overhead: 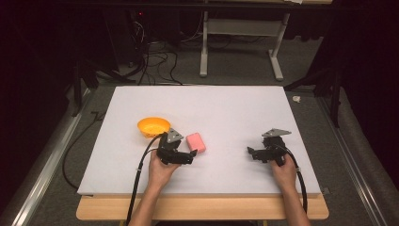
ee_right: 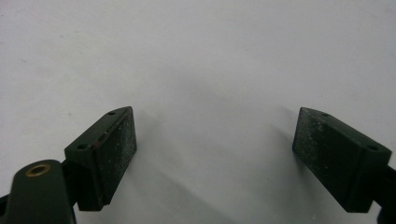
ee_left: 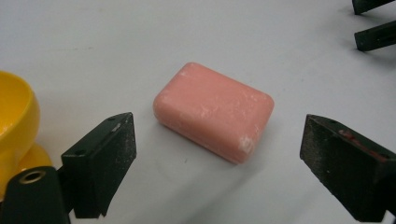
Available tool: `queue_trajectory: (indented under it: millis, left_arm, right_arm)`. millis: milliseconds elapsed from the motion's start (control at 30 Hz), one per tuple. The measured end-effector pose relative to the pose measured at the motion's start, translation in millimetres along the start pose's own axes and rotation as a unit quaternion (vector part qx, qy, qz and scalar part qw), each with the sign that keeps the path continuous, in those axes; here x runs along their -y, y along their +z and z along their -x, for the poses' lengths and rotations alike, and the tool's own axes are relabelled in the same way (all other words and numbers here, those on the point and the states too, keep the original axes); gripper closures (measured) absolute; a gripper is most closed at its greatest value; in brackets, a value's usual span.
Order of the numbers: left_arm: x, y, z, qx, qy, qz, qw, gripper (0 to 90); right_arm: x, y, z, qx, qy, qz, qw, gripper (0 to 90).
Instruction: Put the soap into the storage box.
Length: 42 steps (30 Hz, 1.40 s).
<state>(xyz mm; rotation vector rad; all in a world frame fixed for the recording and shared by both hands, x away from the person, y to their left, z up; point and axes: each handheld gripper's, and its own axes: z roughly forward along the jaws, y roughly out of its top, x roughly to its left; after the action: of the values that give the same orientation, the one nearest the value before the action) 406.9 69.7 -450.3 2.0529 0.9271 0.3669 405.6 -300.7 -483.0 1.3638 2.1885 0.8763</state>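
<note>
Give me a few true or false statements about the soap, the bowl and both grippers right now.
1. The pink soap bar lies flat on the white table. True.
2. The left gripper is clamped on the soap. False: its jaws stand open, apart from the soap.
3. The soap sits inside the yellow bowl. False: it lies beside the bowl.
4. The right gripper is open with nothing between its jaws. True.

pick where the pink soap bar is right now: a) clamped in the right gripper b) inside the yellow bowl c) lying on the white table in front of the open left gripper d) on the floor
c: the pink soap bar lies flat on the white table, ahead of the open left gripper, untouched by either jaw, beside the yellow bowl.
</note>
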Motion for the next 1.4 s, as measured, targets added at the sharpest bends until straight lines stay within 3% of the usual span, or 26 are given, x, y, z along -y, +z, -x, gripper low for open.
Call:
queue_trajectory:
  millis: [167, 533, 1000, 1400]
  left_arm:
    - [-6.4, 8.2, 0.5, -0.001, 0.011, -0.011, 0.9999, 9.7]
    - [-7.2, 23.4, -9.2, -0.004, 0.003, -0.007, 1.0000, 2.5]
    - [-10.0, 42.4, -7.2, 0.016, 0.017, -0.027, 0.9994, 0.3]
    - [-9.2, 55.1, -7.6, 0.016, 0.021, -0.046, 0.9986, 0.5]
  right_arm:
    - [0.0, 0.0, 0.0, -0.001, 0.000, 0.000, 1.0000, 14.3]
    - [0.0, 0.0, 0.0, 0.000, 0.000, 0.000, 1.0000, 14.3]
    - [0.0, 0.0, -0.1, 0.000, 0.000, 0.000, 1.0000, 14.3]
    - [0.0, 0.0, 0.0, 0.000, 0.000, 0.000, 1.0000, 14.3]
